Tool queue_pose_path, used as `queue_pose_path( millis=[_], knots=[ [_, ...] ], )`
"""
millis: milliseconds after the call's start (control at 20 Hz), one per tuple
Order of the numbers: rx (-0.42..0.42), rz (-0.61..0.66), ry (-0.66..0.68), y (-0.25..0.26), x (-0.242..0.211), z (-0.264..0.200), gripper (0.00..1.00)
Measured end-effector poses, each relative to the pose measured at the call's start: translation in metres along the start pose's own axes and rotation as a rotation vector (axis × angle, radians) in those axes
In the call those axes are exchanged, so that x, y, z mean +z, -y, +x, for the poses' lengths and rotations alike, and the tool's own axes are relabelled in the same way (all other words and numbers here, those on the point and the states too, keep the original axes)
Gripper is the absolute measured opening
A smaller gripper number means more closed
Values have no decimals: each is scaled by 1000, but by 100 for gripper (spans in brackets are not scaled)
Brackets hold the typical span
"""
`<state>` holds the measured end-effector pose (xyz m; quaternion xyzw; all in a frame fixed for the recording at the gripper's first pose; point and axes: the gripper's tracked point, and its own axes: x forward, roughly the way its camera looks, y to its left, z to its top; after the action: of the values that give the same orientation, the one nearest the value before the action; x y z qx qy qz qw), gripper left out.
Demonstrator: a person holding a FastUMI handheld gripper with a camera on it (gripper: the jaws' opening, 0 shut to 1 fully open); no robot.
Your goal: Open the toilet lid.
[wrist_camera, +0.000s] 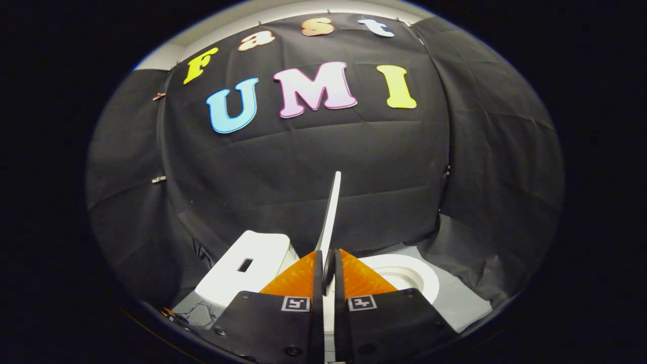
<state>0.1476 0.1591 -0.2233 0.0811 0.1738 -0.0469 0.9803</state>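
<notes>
Two fingers (328, 275) nearly closed, clamped on the lower edge of the toilet lid (331, 212); only a thin slot shows between them and the lid edge sits in it, both fingers pressing on it.

Left to right:

- Cistern (246, 270): white box, just left of the fingers and slightly beyond them. Top face has a small dark rectangular opening. It leans away in the fisheye, so true tilt cannot be told.
- Some thin wires (194, 311) lie on the grey surface (470, 303) below and left of the cistern, close to the left finger's housing.
- Toilet lid: white, seen edge-on as a narrow blade. It rises from between the fingers, standing close to upright with a slight lean to the right at the top. Its upper end stands out against the black cloth wall (252, 172). Lid is raised well off the seat.
- Toilet seat and bowl (404, 273): white ring with the recess visible, just right of the fingers and partly hidden by the right finger. The bowl opening is uncovered.
- Grey surface continues right of the bowl up to where the black cloth drapes down onto it.

Black cloth wraps behind and to both sides of the toilet.
</notes>
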Motion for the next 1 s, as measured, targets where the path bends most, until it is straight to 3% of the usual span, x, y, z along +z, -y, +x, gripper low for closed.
queue_pose_path(
  millis=[550, 1000],
  knots=[
    [51, -101, 31, -100, 0, -1, 16],
    [105, -148, 34, -144, -9, 0, 16]
  ],
)
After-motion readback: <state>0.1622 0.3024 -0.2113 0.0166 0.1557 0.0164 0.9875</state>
